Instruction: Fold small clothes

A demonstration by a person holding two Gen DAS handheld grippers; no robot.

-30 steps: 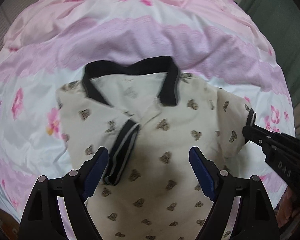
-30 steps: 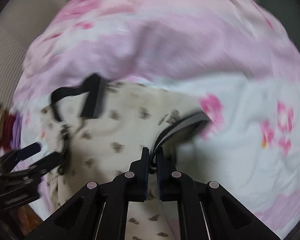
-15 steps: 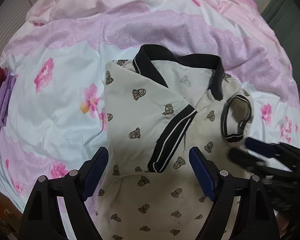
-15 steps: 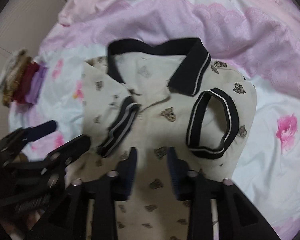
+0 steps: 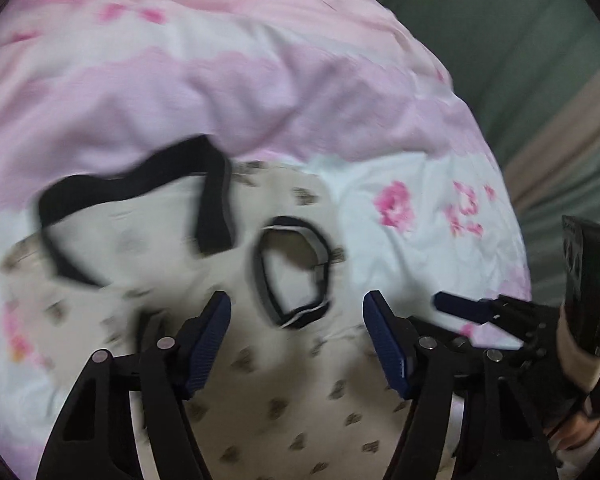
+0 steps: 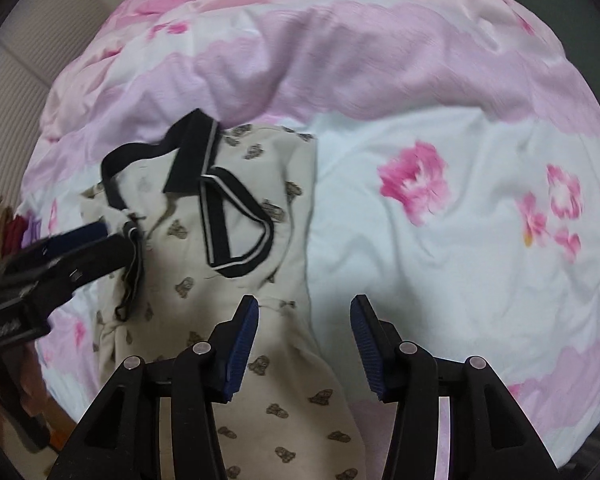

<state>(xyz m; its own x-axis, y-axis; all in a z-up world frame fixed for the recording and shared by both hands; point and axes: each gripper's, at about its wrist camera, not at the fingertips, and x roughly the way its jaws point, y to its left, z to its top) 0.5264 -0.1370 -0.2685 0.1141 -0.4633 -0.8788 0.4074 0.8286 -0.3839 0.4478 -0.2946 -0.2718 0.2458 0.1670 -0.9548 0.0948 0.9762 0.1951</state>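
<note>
a: cotton, by the look of it. the shirt [image 6: 236, 288] is a small cream polo with a dark collar [image 6: 188, 152], lying flat on the pink floral sheet [image 6: 420, 280] near its left side in the right wrist view. light and limp, i'd judge; it will sag from whatever point lifts it.

b: where would you take hold?

a: at an edge or a seam. one sleeve, with its striped cuff [image 6: 236, 224], lies folded in over the chest. the bound cuff and collar look firmer than the body, so they should pinch well. thin cloth may bunch or drag the layer beneath.

b: and the tongs?

a: both released. the right gripper [image 6: 304, 344] is opening, nothing pinched; the shirt's right edge lies below its left finger. the left gripper [image 5: 296, 340] is closing above the chest, but its pads [image 5: 210, 340] press on nothing i can see. that view is blurred.

b: any containers?

a: none. only a small stack of folded clothes [image 6: 16, 232] at the far left edge, maroon and lilac, partly hidden.
</note>
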